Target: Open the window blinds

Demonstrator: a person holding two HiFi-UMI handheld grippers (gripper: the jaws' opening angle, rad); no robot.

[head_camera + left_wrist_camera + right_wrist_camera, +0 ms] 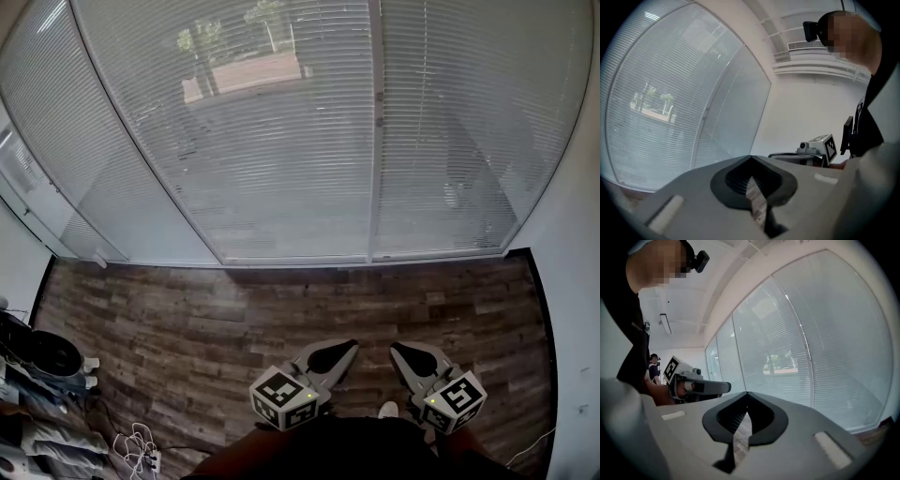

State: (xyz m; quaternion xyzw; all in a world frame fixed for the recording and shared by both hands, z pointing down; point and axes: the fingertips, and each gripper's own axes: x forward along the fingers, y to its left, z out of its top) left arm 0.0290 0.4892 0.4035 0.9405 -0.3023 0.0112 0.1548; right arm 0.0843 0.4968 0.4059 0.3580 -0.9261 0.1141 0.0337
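Blinds (281, 169) hang down over every pane of the window ahead of us. Their slats run level from the top of the head view to the bottom rail, where the glass meets the wood-plank floor (234, 319). Trees and a low wall outside show only dimly through them. We note a pale upright frame post (377, 131) dividing two of the panes. The left gripper (349, 349) and the right gripper (398, 352) sit side by side low in the head view, near each other but apart. Both point toward the window, well short of it, and touch nothing. Each gripper's own view shows its jaws closed tip to tip with nothing between them; only floor planks are visible through the slit behind the tips. We record a tangle of cables (136, 445) on the floor at the left, and the toe of a white shoe (388, 410) between the two grippers.
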